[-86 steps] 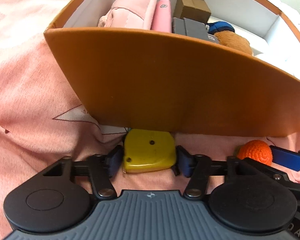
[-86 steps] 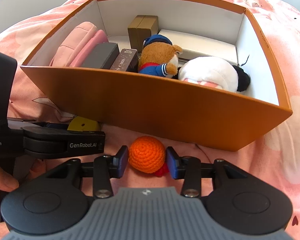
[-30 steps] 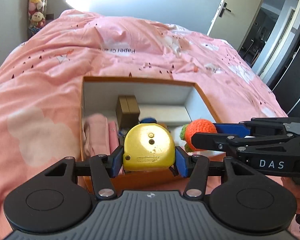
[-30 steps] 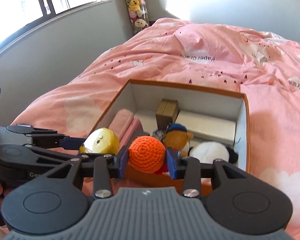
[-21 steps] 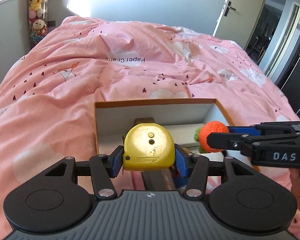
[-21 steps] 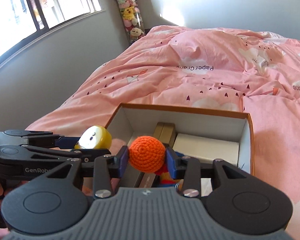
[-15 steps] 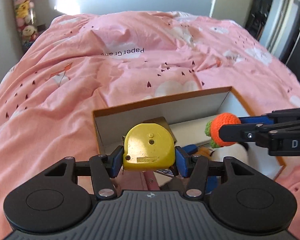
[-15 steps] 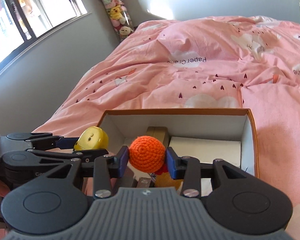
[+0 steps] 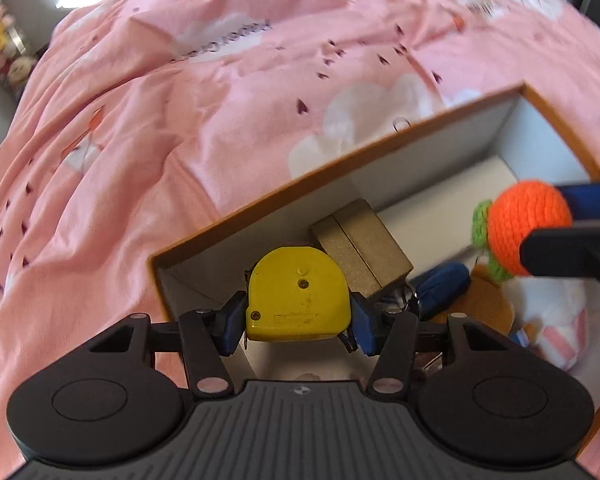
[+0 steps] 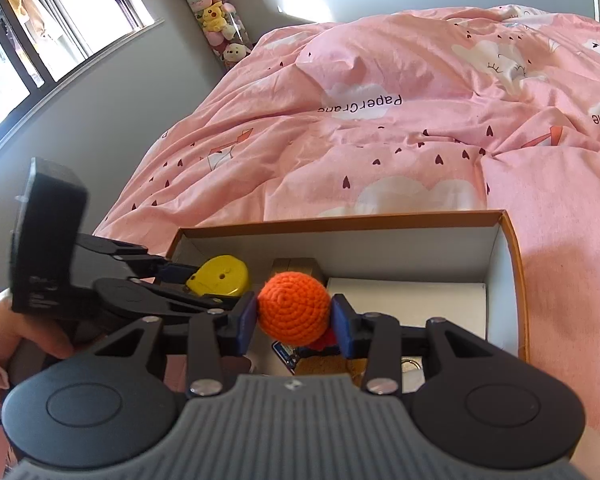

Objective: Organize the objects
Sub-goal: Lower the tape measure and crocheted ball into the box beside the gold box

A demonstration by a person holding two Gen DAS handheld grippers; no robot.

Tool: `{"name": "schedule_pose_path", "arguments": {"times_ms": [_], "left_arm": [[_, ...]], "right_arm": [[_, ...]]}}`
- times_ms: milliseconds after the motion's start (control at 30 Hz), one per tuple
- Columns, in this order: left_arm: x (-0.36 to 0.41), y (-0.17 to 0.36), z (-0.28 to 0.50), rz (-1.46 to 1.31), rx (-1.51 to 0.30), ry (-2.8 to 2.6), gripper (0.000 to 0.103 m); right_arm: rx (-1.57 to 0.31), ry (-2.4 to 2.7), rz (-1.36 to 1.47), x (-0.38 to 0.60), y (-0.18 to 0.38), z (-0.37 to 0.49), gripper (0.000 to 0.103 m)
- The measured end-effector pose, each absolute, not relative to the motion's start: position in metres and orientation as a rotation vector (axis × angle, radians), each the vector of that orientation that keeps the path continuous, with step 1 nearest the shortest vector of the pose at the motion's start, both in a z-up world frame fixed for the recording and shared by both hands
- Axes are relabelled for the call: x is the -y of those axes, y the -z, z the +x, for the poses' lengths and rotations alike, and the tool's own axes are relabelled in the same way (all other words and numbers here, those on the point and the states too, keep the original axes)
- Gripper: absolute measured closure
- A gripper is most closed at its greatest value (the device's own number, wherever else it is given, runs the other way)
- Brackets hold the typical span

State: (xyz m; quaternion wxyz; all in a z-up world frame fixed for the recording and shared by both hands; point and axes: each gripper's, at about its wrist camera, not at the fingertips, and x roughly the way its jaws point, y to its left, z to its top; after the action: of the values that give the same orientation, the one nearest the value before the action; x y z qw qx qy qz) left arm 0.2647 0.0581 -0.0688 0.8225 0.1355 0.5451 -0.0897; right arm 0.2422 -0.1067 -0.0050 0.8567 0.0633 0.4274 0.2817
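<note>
Both grippers hang over the open orange box (image 10: pixel 516 280) on the pink bed (image 10: pixel 380 140), each carrying one thing. The left gripper (image 9: pixel 298 316) is clamped on a yellow tape measure (image 9: pixel 298 294), pads pressing its flat sides so the case sits upright and cannot twist; it is poised above the box's far left corner, beside a brown cardboard box (image 9: pixel 360 240), likely because bare white floor shows there. The right gripper (image 10: pixel 294 316) is clamped on an orange crocheted ball (image 10: pixel 294 308), squeezed across its middle, green leaf end (image 9: pixel 482 224) pointing away from the pads; it hovers over the box's middle, above a brown plush toy (image 9: pixel 488 304) and a white plush (image 9: pixel 556 320). A flat white box (image 10: pixel 404 300) fills the far right. A hand (image 10: pixel 16 332) grips the left tool's handle. Neither thing is yet released; judging by the tilt, both are lined up to drop into free gaps.
</note>
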Motion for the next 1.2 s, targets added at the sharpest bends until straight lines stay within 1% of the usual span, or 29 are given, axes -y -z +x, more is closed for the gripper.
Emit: {"name": "schedule_pose_path", "arguments": {"times_ms": [200,367,433,600,700,833,933,1033,1100,1167,1200], "left_arm": [[-0.046,0.083,0.269,0.538,-1.205,0.263,0.041],[-0.038,0.092,0.274,0.637,-1.238,0.296,0.041],[-0.033,0.097,0.273,0.711,-1.230,0.314,0.041],[-0.026,0.104,0.272,0.796,-1.240,0.337,0.041],[-0.026,0.106,0.272,0.812,-1.246,0.335,0.041],[-0.027,0.107,0.270,0.819,-1.236,0.326,0.036],[-0.030,0.107,0.268,0.809,-1.230,0.321,0.036],[-0.036,0.103,0.269,0.773,-1.225,0.304,0.034],[-0.041,0.099,0.269,0.722,-1.220,0.290,0.034],[-0.044,0.092,0.267,0.699,-1.192,0.283,0.039],[-0.044,0.088,0.267,0.689,-1.180,0.281,0.040]], "right_arm": [[-0.905,-0.585,0.129,0.109,0.007,0.245,0.061],[-0.910,-0.587,0.124,0.108,0.008,0.245,0.061],[-0.912,-0.581,0.117,0.106,0.008,0.246,0.061],[-0.918,-0.583,0.108,0.105,0.009,0.246,0.061],[-0.923,-0.584,0.101,0.103,0.010,0.246,0.061],[-0.931,-0.585,0.097,0.102,0.012,0.246,0.061],[-0.937,-0.589,0.093,0.100,0.014,0.246,0.061],[-0.940,-0.594,0.090,0.098,0.014,0.245,0.061],[-0.943,-0.595,0.090,0.098,0.014,0.245,0.061],[-0.945,-0.595,0.088,0.098,0.014,0.245,0.061],[-0.945,-0.595,0.086,0.097,0.015,0.245,0.061]]}}
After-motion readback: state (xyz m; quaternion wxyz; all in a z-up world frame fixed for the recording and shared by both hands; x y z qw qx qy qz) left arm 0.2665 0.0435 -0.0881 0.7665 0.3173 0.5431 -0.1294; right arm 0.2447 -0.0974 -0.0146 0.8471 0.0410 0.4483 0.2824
